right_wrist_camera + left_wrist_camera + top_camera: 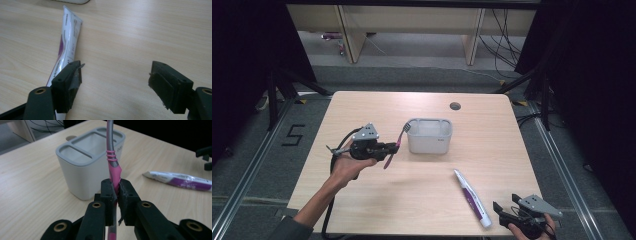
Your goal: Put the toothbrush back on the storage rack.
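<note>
While the left gripper (115, 192) clamps the pink toothbrush (113, 170) mid-handle beside the holder (82, 170), ready for dropping in, the right gripper (115, 82) waits open beside the toothpaste tube (66, 47).

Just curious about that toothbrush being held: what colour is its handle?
The toothbrush handle is pink with a grey neck, clearest in the left gripper view.

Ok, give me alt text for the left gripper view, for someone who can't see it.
The left gripper has its two black jaws shut on a pink and grey toothbrush that stands up between them. Just behind it a white two-compartment holder sits on the wooden table, and a white and purple toothpaste tube lies flat to the right.
</note>
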Demonstrator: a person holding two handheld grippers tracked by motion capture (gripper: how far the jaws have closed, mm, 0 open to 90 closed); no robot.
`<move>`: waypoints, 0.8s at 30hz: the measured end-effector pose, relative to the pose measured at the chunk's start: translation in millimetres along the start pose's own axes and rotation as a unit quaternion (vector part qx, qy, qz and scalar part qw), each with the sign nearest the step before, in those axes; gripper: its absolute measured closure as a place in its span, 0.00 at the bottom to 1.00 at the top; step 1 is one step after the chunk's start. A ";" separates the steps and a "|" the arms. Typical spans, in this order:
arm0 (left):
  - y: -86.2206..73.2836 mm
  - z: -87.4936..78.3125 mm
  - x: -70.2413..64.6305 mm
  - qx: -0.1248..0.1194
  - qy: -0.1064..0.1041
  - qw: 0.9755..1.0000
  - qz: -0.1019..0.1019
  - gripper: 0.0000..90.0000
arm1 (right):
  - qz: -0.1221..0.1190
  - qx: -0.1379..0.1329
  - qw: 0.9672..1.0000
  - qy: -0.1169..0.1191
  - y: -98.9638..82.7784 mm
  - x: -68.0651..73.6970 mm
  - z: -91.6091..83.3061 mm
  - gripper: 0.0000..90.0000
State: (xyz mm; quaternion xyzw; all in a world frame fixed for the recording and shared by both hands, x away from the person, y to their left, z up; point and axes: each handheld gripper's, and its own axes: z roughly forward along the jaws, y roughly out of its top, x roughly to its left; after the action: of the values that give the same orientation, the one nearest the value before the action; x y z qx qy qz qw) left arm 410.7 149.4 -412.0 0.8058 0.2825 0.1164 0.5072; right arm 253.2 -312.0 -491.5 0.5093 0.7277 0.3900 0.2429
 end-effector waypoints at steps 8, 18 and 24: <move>7.3 4.7 5.3 -0.022 0.013 1.000 -0.013 0.91 | 0.000 -0.001 1.000 0.000 0.0 0.0 -0.2 0.29; 21.3 8.3 11.0 -0.069 0.018 0.997 -0.041 0.91 | 0.001 0.001 1.000 0.001 0.1 0.3 -0.1 0.29; 28.3 14.6 10.8 -0.079 0.019 0.996 -0.040 0.91 | -0.002 -0.002 1.000 0.000 0.1 -0.4 -0.2 0.29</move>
State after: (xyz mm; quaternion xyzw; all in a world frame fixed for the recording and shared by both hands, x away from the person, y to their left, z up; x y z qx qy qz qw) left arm 435.9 135.3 -394.8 0.7487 0.3142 0.1335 0.5683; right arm 253.3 -312.5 -491.4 0.5072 0.7283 0.3908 0.2442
